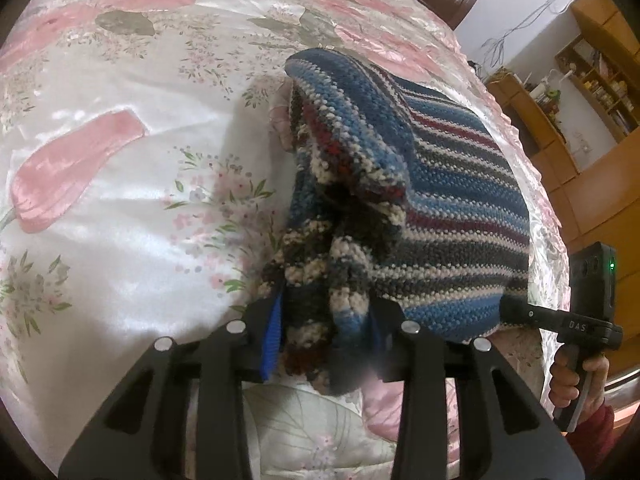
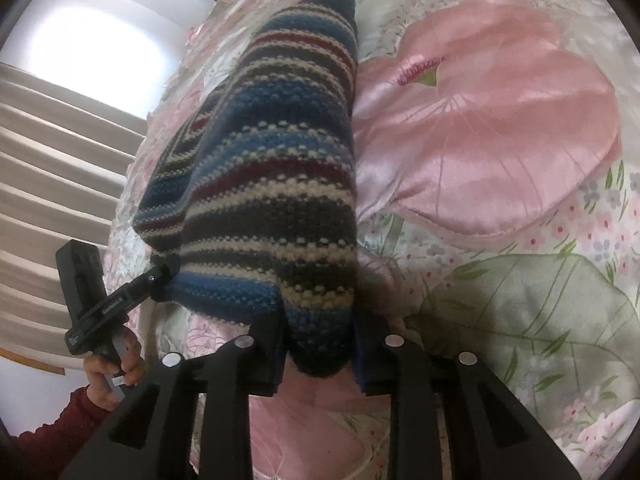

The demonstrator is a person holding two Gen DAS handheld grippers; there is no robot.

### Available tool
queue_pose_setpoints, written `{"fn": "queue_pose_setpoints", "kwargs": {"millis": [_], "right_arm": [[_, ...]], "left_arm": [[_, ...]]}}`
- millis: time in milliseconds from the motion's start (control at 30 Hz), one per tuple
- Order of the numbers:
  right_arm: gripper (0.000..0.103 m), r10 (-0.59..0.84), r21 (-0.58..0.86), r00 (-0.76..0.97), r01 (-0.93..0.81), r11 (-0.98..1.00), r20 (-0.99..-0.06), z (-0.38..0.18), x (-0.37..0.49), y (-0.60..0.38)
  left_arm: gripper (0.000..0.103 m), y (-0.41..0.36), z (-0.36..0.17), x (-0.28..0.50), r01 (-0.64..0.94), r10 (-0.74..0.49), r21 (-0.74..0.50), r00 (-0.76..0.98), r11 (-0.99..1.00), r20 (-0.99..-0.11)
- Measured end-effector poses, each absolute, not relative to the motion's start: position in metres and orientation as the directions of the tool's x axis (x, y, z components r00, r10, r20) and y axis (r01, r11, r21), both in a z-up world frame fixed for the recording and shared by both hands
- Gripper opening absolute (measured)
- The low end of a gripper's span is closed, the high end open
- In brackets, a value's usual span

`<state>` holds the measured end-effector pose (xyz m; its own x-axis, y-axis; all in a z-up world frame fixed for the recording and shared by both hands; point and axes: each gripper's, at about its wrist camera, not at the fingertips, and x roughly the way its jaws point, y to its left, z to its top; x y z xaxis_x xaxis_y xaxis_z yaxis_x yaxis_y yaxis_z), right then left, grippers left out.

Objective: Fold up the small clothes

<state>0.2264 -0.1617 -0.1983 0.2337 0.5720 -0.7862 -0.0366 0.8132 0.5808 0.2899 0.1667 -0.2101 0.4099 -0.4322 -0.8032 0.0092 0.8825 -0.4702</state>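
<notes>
A striped knitted garment (image 1: pixel 452 208) in blue, dark red, grey and cream hangs lifted over the bed, its far part resting on the cover. My left gripper (image 1: pixel 326 340) is shut on a bunched near edge of it. In the right wrist view the same knit (image 2: pixel 280 184) runs away from me, and my right gripper (image 2: pixel 318 354) is shut on its other near corner. Each view shows the opposite gripper clamped on the garment's edge: the right gripper (image 1: pixel 506 308) at the right, the left gripper (image 2: pixel 166 276) at the left, each held by a hand.
A shiny floral bedspread (image 1: pixel 120 168) with large pink petals covers the bed (image 2: pixel 500 128). Wooden shelves (image 1: pixel 592 92) and cabinets stand past the bed's right edge. Curtains (image 2: pixel 52 184) and a bright window lie beyond the left edge. A red sleeve (image 2: pixel 52 436) shows low.
</notes>
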Motion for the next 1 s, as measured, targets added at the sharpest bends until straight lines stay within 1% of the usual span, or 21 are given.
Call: {"fn": "queue_pose_setpoints", "kwargs": {"millis": [67,100,133,167,200,233,267,333,400,433,500,533,600,633,667,700,1000], "right_arm": [[0.031,0.56,0.571,0.241,-0.028,0.821,-0.793,-0.196,0.224,-0.158],[0.037,0.548,0.563,0.252,-0.016,0.826,-0.797,-0.19,0.222,-0.158],[0.041,0.536,0.555,0.269,-0.008,0.832,-0.8,-0.184,0.219,-0.159],[0.043,0.522,0.541,0.282,-0.009,0.841,-0.805,-0.18,0.216,-0.16],[0.043,0.485,0.505,0.299,-0.013,0.863,-0.822,-0.173,0.21,-0.159],[0.045,0.454,0.475,0.306,-0.009,0.88,-0.837,-0.17,0.205,-0.156],[0.05,0.432,0.453,0.311,-0.005,0.891,-0.847,-0.166,0.201,-0.156],[0.052,0.41,0.433,0.322,0.002,0.901,-0.854,-0.159,0.189,-0.155],[0.061,0.378,0.401,0.339,-0.002,0.916,-0.861,-0.15,0.177,-0.152],[0.062,0.355,0.377,0.349,-0.006,0.926,-0.867,-0.146,0.173,-0.151],[0.076,0.294,0.311,0.371,-0.014,0.95,-0.881,-0.135,0.163,-0.148],[0.078,0.267,0.281,0.383,-0.022,0.96,-0.884,-0.13,0.159,-0.145],[0.089,0.224,0.234,0.404,-0.024,0.972,-0.887,-0.119,0.15,-0.142],[0.091,0.21,0.22,0.412,-0.025,0.975,-0.886,-0.114,0.146,-0.141],[0.097,0.202,0.211,0.418,-0.025,0.977,-0.886,-0.109,0.142,-0.14],[0.099,0.192,0.2,0.423,-0.027,0.979,-0.885,-0.104,0.137,-0.137],[0.099,0.097,0.097,0.442,-0.024,0.995,-0.892,-0.066,0.099,-0.117]], "left_arm": [[0.04,0.168,-0.209,0.288,-0.007,-0.438,-0.486,0.419,0.874,-0.795],[0.041,0.168,-0.208,0.287,-0.012,-0.437,-0.487,0.421,0.873,-0.795],[0.046,0.168,-0.205,0.284,-0.018,-0.434,-0.487,0.424,0.873,-0.795],[0.052,0.167,-0.201,0.281,-0.023,-0.431,-0.486,0.426,0.874,-0.796],[0.06,0.167,-0.198,0.278,-0.025,-0.426,-0.481,0.427,0.876,-0.798],[0.076,0.165,-0.194,0.273,-0.036,-0.394,-0.449,0.422,0.893,-0.817],[0.077,0.165,-0.192,0.27,-0.045,-0.371,-0.428,0.422,0.903,-0.827],[0.077,0.168,-0.188,0.26,-0.054,-0.354,-0.414,0.427,0.909,-0.832],[0.077,0.172,-0.184,0.251,-0.078,-0.33,-0.398,0.427,0.914,-0.842],[0.078,0.175,-0.182,0.246,-0.095,-0.312,-0.385,0.426,0.918,-0.849],[0.08,0.18,-0.177,0.238,-0.119,-0.294,-0.376,0.431,0.919,-0.853],[0.081,0.181,-0.173,0.233,-0.129,-0.265,-0.349,0.429,0.928,-0.864],[0.083,0.182,-0.166,0.228,-0.131,-0.234,-0.316,0.427,0.94,-0.874],[0.086,0.183,-0.16,0.224,-0.133,-0.213,-0.295,0.43,0.946,-0.877],[0.086,0.184,-0.155,0.221,-0.136,-0.198,-0.28,0.433,0.95,-0.879],[0.086,0.185,-0.15,0.218,-0.138,-0.183,-0.266,0.436,0.954,-0.881],[0.088,0.181,-0.093,0.178,-0.118,-0.109,-0.188,0.481,0.975,-0.87]]}}
